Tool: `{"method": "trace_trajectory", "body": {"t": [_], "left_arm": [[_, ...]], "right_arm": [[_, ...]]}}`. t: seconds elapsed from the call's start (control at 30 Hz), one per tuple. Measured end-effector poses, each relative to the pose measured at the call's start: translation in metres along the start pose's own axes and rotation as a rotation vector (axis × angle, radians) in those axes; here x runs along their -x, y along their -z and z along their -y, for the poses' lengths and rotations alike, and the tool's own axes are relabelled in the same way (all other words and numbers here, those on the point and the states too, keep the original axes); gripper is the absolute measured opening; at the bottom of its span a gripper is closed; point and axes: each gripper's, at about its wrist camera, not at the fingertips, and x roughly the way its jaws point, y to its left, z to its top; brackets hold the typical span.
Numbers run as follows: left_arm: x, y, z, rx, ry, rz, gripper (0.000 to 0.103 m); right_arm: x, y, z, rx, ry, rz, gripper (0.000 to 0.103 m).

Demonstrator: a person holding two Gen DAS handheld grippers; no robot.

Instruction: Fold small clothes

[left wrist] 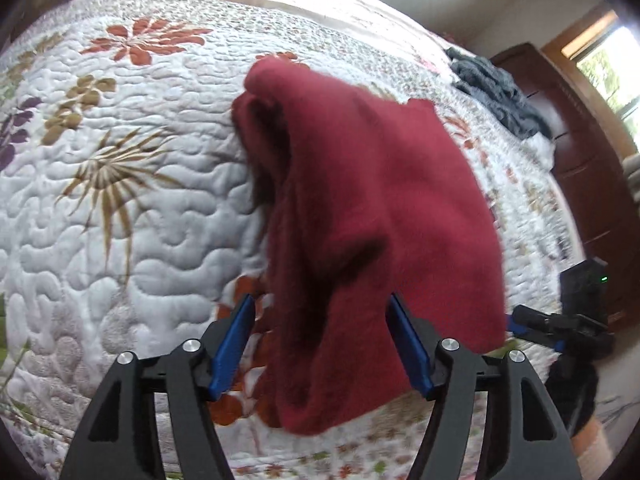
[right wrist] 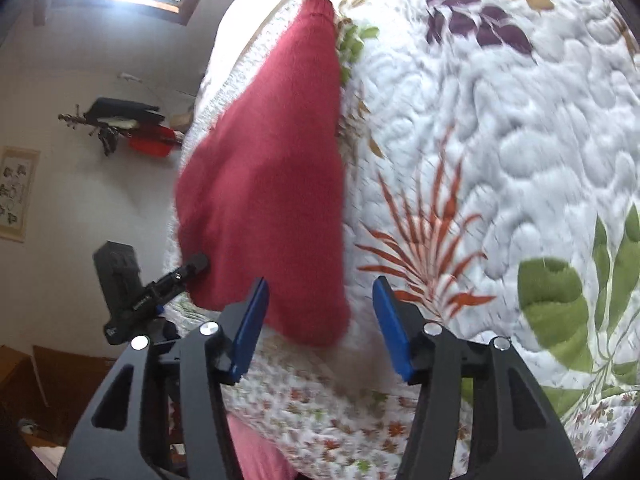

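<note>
Left gripper wide open astride red garment. Right gripper wide open, empty. Left view only: grey cloth beyond garment. No legible writing.

Left gripper & right gripper are built alike — matte black frames w/ triangular cut-outs, two black link arms per side, each capped by a round silver screw. Fingers are faced w/ flat blue pads. White lettering is seen on the left gripper's side — too small to be read.
</note>
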Motion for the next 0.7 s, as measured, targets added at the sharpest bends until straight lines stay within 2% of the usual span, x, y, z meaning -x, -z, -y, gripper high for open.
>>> {"method": "trace_trajectory", "body": {"t": [0.17, 0.3, 0.33, 0.4, 0.47, 0.5, 0.57, 0.7], "left_arm": [[-0.015, 0.003, -0.021, 0.093, 0.073, -0.013, 0.069], [-0.011, 0.005, -0.018, 0.078, 0.047, -0.006, 0.070], [-0.007, 0.005, -0.015, 0.089, 0.031, -0.006, 0.069], [0.004, 0.004, -0.010, 0.098, -0.015, 0.008, 0.069], [0.016, 0.003, 0.000, 0.082, -0.108, 0.015, 0.072], [0.022, 0.002, 0.005, 0.071, -0.138, 0.024, 0.074], [0.033, 0.001, 0.017, 0.043, -0.191, 0.048, 0.083], [0.042, -0.005, 0.037, 0.012, -0.258, 0.042, 0.087]], "right_arm": [[-0.017, 0.006, 0.015, -0.016, -0.013, -0.013, 0.050], [-0.016, 0.007, 0.009, 0.013, 0.015, -0.011, 0.051], [-0.013, 0.007, 0.004, 0.022, 0.035, -0.002, 0.054], [-0.005, 0.006, -0.013, 0.053, 0.097, 0.025, 0.060], [0.003, 0.004, -0.033, 0.101, 0.200, 0.059, 0.083], [0.007, 0.005, -0.043, 0.129, 0.250, 0.077, 0.088], [0.011, 0.006, -0.066, 0.190, 0.345, 0.098, 0.090], [0.007, 0.006, -0.096, 0.231, 0.477, 0.095, 0.095]]}}
